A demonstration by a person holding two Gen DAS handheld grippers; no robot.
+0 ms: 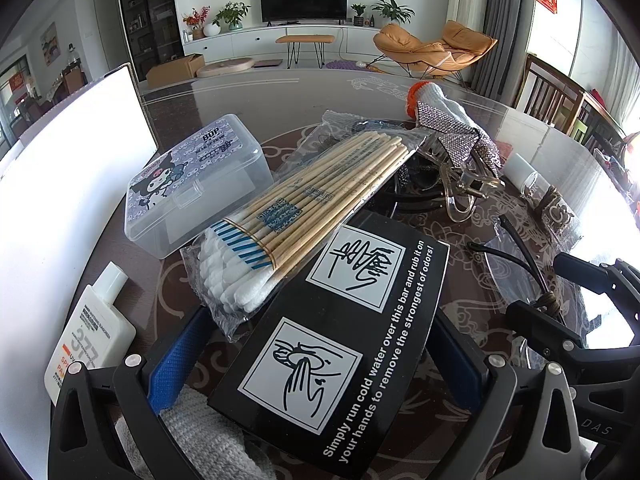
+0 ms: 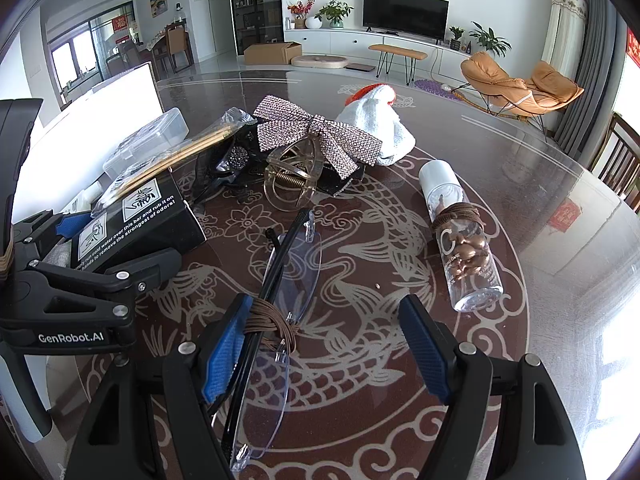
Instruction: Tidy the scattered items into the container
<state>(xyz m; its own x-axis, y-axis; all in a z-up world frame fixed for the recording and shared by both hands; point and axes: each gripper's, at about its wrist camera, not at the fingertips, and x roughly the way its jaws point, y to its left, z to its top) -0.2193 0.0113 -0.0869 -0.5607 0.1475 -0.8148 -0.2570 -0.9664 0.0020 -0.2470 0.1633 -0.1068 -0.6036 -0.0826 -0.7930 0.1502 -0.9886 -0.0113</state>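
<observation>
Close to the lens, the left gripper (image 1: 320,364) has its blue-padded fingers (image 1: 176,360) spread on either side of a black box (image 1: 332,344) printed with hand-washing pictures; whether the pads press its sides cannot be told. A bag of cotton swabs (image 1: 296,216) lies across the box's far corner, running toward 11 o'clock, and its other end rests against a clear lidded plastic case (image 1: 196,184) with a cartoon sticker. At 8 o'clock in the left wrist view lies a white sunscreen tube (image 1: 92,332), beside a white container wall (image 1: 72,184) that fills the 9 o'clock side. A knitted white cloth (image 1: 208,436) sits under the box's near corner.

In the right wrist view, the right gripper (image 2: 324,344) has its jaws wide apart and clamped on nothing. Its left pad touches a pair of rimless glasses (image 2: 280,280), folded and bound with a brown cord (image 2: 276,320), which lie on the patterned table (image 2: 400,420). At 2 o'clock lies a clear bottle of brown capsules (image 2: 464,248) with a white cap. Toward 12 o'clock sit a clear claw hair clip (image 2: 292,180), a rhinestone bow (image 2: 316,136) and, behind it, a white glove (image 2: 384,124) with an orange cuff.
</observation>
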